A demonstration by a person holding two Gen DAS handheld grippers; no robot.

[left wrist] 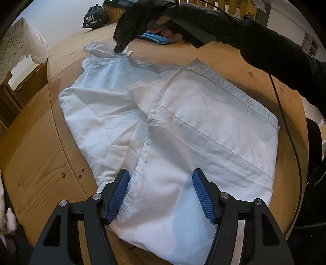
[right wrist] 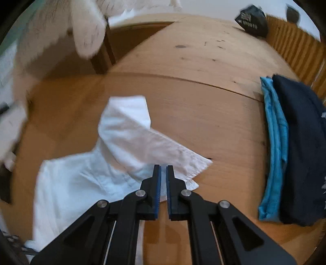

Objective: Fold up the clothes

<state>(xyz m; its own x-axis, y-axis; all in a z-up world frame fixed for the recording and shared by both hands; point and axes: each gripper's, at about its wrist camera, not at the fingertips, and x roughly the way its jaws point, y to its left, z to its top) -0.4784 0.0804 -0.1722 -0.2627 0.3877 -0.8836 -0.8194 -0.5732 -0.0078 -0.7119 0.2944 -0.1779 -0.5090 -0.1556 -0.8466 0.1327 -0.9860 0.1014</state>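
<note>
In the left wrist view, a white shirt point(left wrist: 173, 126) is seen spread over a round wooden table point(left wrist: 40, 155), reaching from the near edge toward the far edge. One panel is folded over on the right side of the garment, and the collar end lies toward the far edge. The left gripper point(left wrist: 161, 181) is held above the near part of the shirt with its jaws spread wide; the blue pads point(left wrist: 119, 195) are set to either side of a seam, and no cloth is pinched between them. At the far end of the shirt, the right gripper point(left wrist: 120, 49) is seen lowered onto the collar area, carried by a hand point(left wrist: 169, 30) in a dark sleeve point(left wrist: 275, 55). A black sports bag point(left wrist: 95, 17) is seen on the floor beyond the table, and a lace-covered piece of furniture point(left wrist: 20, 40) stands at the left.

In the right wrist view, which is blurred, the right gripper point(right wrist: 163, 171) is shown with its jaws pressed nearly together over the shirt's collar point(right wrist: 142, 142); whether cloth is caught between the pads cannot be told. The shirt point(right wrist: 81, 183) is seen lying toward the near left part of the table point(right wrist: 203, 102). A stack of folded clothes, a blue garment point(right wrist: 273, 146) beside a dark navy one point(right wrist: 303, 146), is placed by the table's right edge, well apart from the shirt.
</note>
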